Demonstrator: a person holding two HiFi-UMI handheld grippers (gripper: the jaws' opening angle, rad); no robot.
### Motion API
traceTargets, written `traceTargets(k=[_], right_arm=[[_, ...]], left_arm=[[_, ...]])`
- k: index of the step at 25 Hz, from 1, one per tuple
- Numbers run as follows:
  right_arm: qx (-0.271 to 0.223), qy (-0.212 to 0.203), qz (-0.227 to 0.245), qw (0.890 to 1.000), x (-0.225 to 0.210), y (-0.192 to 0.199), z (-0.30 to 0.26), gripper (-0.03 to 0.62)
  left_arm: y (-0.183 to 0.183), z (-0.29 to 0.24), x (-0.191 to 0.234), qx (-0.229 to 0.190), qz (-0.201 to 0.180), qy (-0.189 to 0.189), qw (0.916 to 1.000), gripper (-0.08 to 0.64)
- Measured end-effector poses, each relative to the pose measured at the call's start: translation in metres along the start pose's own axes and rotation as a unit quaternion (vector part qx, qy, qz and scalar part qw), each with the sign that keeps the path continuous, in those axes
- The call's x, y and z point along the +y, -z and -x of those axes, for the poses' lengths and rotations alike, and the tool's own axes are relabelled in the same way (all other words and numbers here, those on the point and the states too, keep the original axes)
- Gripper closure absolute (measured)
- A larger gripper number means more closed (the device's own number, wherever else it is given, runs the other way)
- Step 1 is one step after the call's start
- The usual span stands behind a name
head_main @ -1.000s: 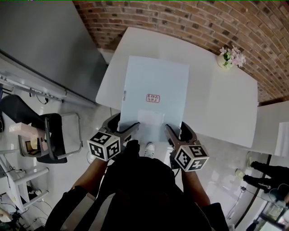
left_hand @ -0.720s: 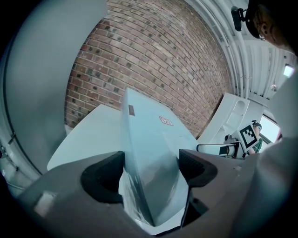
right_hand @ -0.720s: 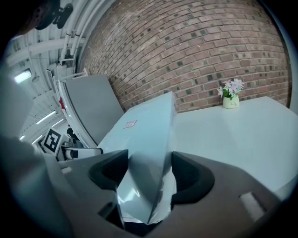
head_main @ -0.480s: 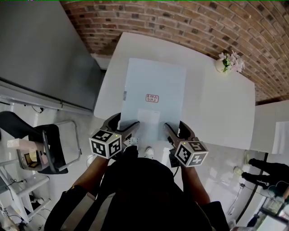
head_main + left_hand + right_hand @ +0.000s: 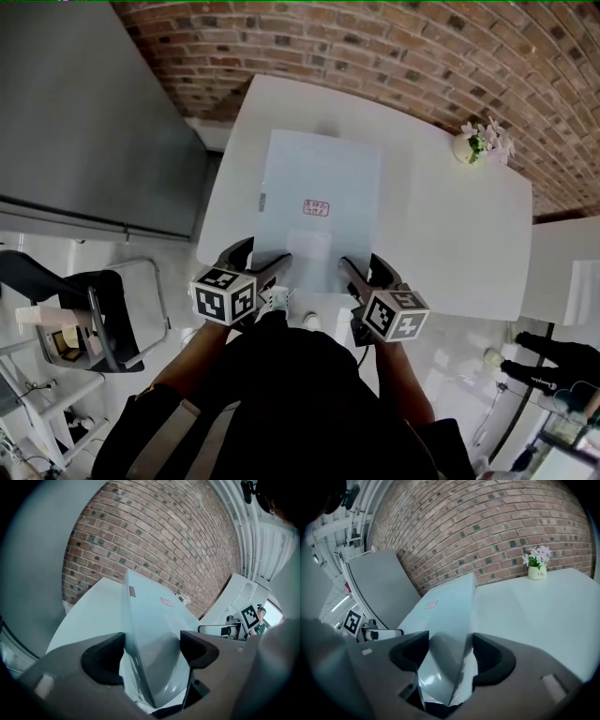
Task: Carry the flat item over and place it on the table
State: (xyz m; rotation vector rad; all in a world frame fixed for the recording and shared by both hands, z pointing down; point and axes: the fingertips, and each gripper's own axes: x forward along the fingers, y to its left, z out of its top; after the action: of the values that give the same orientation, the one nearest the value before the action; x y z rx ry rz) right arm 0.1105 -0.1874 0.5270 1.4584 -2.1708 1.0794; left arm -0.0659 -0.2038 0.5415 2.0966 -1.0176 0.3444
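Note:
A pale blue flat item (image 5: pixel 319 169) with a small red label hangs level over the white table (image 5: pixel 450 216), most of it above the tabletop. Its near edge is held at both corners. My left gripper (image 5: pixel 267 269) is shut on the near left corner and my right gripper (image 5: pixel 359 272) on the near right corner. In the left gripper view the flat item (image 5: pixel 150 620) bends between the jaws of the left gripper (image 5: pixel 151 654). The right gripper view shows the flat item (image 5: pixel 445 606) creased between the jaws of the right gripper (image 5: pixel 447 656).
A small pot of pink flowers (image 5: pixel 480 142) stands at the table's far right corner, by the brick wall (image 5: pixel 375 47). A grey panel (image 5: pixel 84 122) rises to the left. A chair (image 5: pixel 112 309) is at lower left, and another white surface (image 5: pixel 562 272) at right.
The flat item and both grippers have come a little farther over the table, and the table fills more of the view. Both grips are unchanged.

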Motion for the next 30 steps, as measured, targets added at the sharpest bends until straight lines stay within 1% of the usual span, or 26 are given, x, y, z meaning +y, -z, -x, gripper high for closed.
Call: traceTargets(k=[17, 20, 24, 30], right_arm=[[0.038, 0.007, -0.030, 0.999, -0.020, -0.006, -0.058, 0.295], [0.044, 0.009, -0.033, 0.998, -0.025, -0.004, -0.066, 0.295], [0.052, 0.011, -0.037, 0.998, -0.029, -0.001, -0.074, 0.294], [0.064, 0.010, -0.045, 0.997, -0.033, 0.002, -0.081, 0.293]], left_arm=[[-0.009, -0.042, 0.043, 0.041, 0.017, -0.008, 0.9990, 0.169], [-0.008, -0.050, 0.048, 0.050, 0.021, -0.008, 0.9985, 0.169], [0.001, -0.057, 0.053, 0.062, 0.036, -0.002, 0.9974, 0.169], [0.002, -0.063, 0.057, 0.072, 0.039, -0.006, 0.9966, 0.169]])
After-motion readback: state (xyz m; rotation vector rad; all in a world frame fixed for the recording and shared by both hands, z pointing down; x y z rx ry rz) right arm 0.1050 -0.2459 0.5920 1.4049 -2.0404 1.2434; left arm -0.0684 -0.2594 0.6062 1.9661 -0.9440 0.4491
